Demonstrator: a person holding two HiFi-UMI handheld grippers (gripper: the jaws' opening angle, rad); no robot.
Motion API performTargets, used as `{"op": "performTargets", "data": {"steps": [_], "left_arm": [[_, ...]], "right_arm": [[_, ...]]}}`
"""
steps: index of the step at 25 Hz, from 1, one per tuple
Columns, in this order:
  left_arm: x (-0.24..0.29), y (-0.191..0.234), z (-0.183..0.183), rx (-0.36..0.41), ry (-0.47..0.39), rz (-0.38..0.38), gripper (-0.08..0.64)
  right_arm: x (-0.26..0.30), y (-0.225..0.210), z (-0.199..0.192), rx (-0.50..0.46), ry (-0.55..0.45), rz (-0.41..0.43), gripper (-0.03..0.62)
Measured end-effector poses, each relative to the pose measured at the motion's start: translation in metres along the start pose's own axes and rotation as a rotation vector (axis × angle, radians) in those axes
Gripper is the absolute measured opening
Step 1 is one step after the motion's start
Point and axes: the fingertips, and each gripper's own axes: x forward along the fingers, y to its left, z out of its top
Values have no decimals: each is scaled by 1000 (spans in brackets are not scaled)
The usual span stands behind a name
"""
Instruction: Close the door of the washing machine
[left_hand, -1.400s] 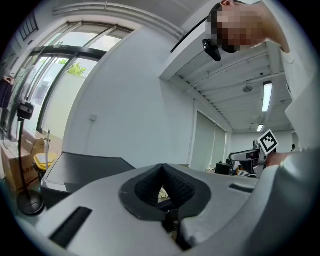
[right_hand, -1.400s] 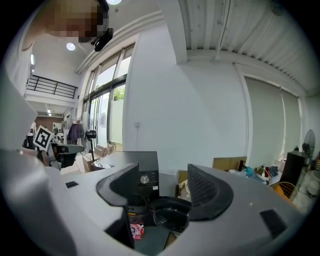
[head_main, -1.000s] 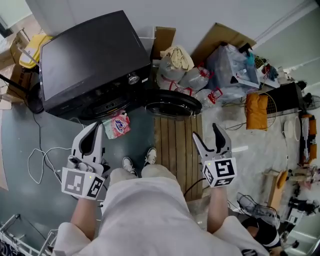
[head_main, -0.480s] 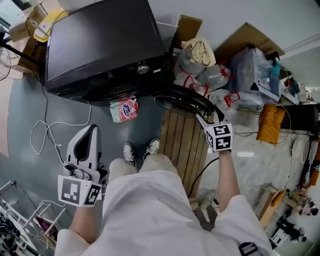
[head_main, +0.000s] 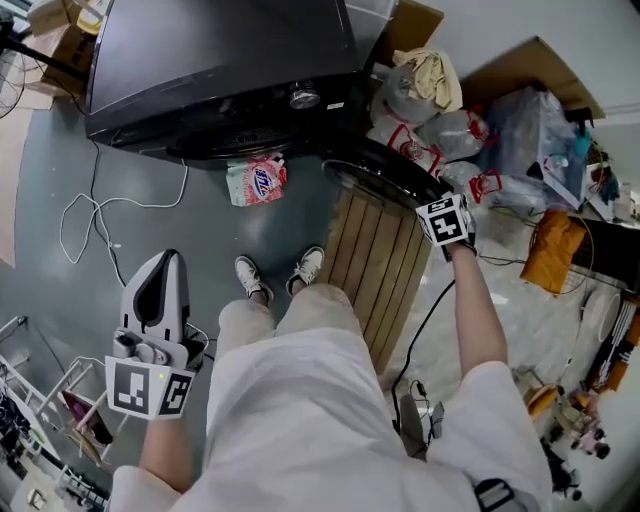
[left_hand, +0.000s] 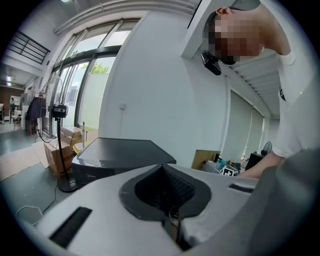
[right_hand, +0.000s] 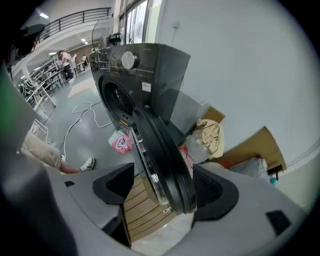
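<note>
Dropping onto the open door (right_hand: 155, 140), the right gripper (right_hand: 162, 186) has just spread its jaws astride the rim, unclamped; best push it steadily far-left toward the washing machine (head_main: 220, 70).

Bright, even daylight from tall windows (left_hand: 82, 80) at ten o'clock; wide-angle views curve and darken at edges; shadows soft.

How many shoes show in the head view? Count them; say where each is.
2. The left shoe and the right shoe stand side by side on the grey floor, facing the washing machine, beside the wooden slats. None seems hidden.
</note>
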Motion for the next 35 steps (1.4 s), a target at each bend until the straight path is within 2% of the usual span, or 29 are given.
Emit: {"op": "performTargets", "data": {"steps": [3, 9, 13, 20, 24, 35], "left_arm": [[-6, 4, -5, -8, 6, 16, 5], [-27, 28, -15, 12, 60, 64, 5], [-42, 41, -25, 11, 86, 96, 5], [-38, 26, -29, 0, 66, 48, 5], [-45, 31, -27, -4, 62, 56, 5], [-56, 44, -33, -21, 64, 47, 5]], "right_arm": [[14, 3, -10, -20, 58, 14, 336], [31, -12, -15, -59, 104, -48, 339], [42, -18, -14, -60, 127, -52, 338], [44, -12, -14, -68, 136, -51, 331], [41, -5, -21, -32, 152, -47, 331], [34, 23, -27, -35, 143, -54, 331]]}}
